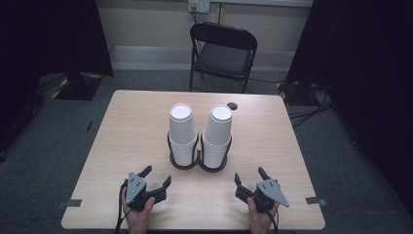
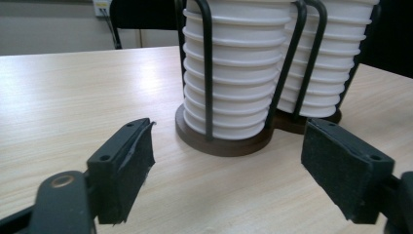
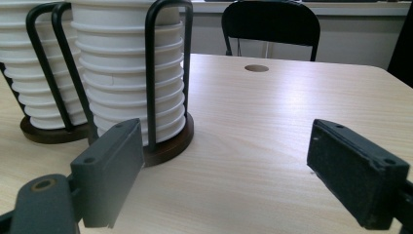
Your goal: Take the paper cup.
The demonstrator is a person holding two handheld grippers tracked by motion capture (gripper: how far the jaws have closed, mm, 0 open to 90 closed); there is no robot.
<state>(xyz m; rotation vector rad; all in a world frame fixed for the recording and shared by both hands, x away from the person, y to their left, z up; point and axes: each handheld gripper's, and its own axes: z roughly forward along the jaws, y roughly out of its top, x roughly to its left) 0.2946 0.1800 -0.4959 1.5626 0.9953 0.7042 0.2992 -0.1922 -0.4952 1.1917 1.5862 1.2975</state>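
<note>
Both hand-held grippers, left (image 1: 156, 178) and right (image 1: 249, 176), rest jaws apart on the desk (image 1: 131, 131), near two cup stacks (image 1: 199, 131).

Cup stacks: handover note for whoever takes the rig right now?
Left gripper: open, holding nothing, low over the table's near edge, aimed at the left cup stack.
Right gripper: open, holding nothing, near edge, aimed at the right cup stack.
Both stacks sit upside down in the double wire holder at mid-table, side by side.
Done: nothing visible; no cup is out of the holder.
Left: likely close in on a stack and lift cups; both grippers are apart from the holder.
</note>
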